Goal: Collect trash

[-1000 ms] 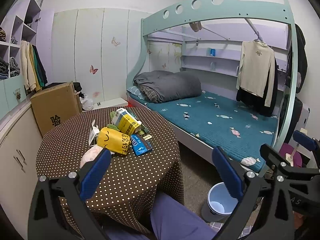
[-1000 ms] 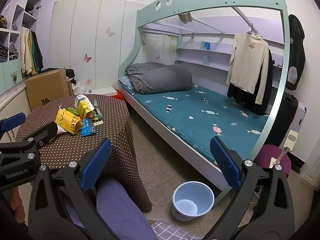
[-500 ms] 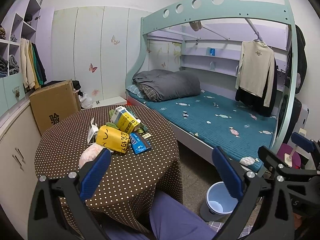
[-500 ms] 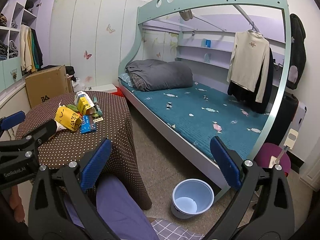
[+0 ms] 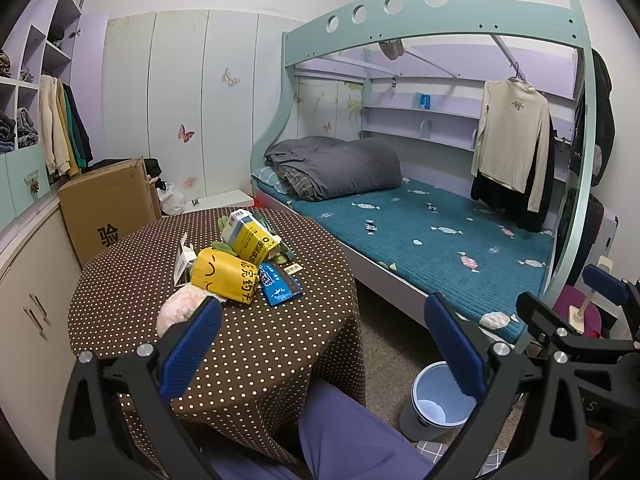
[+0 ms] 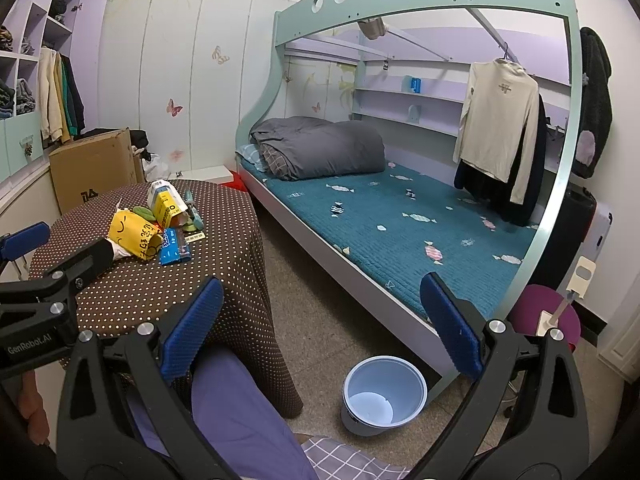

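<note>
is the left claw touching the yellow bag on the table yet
Apart. In the right wrist view the left claw hangs open short of the yellow bag, with dotted tablecloth showing under its finger; nothing sits between its fingers.

Both wrist cameras look forward between their own spread fingers: left over the table [image 5: 280, 352], right farther right, above the bin [image 6: 384, 392]; both share the bed [image 5: 440, 248].

Home bedroom, bunk bed [image 5: 440, 232], hanging clothes [image 5: 508, 136], wardrobe shelves [image 5: 24, 92]
</note>
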### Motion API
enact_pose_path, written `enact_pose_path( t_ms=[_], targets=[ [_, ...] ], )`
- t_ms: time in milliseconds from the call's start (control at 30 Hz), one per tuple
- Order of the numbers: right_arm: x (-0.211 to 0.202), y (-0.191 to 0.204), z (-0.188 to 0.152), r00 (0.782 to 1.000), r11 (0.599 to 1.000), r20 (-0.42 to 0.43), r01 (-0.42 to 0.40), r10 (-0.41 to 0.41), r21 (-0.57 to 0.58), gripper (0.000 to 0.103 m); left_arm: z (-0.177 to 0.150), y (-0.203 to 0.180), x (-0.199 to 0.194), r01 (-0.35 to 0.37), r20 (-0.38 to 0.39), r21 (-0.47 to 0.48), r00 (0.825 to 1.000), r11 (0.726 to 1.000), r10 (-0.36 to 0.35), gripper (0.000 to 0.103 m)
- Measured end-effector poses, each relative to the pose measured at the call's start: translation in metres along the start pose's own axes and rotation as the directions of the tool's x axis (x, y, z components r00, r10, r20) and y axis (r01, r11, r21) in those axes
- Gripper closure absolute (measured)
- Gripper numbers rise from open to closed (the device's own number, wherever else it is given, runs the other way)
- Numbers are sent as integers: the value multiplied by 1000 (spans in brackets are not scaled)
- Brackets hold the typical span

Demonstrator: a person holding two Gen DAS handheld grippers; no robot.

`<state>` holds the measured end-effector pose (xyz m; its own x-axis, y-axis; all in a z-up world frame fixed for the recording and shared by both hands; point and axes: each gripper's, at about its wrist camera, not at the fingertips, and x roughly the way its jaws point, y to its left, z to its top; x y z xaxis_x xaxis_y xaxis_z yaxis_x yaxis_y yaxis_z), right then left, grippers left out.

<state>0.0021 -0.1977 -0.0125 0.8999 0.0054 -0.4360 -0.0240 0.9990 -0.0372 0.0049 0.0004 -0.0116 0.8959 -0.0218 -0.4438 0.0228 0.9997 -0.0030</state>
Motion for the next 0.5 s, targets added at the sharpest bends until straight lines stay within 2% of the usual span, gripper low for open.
enact_pose_path(
  t_ms=[500],
  targets=[
    [2,-2,1,1000,1000,-10,-2,2,5,6,3,-3,4,-2,-9,2,1000,1000,2,4]
  ],
)
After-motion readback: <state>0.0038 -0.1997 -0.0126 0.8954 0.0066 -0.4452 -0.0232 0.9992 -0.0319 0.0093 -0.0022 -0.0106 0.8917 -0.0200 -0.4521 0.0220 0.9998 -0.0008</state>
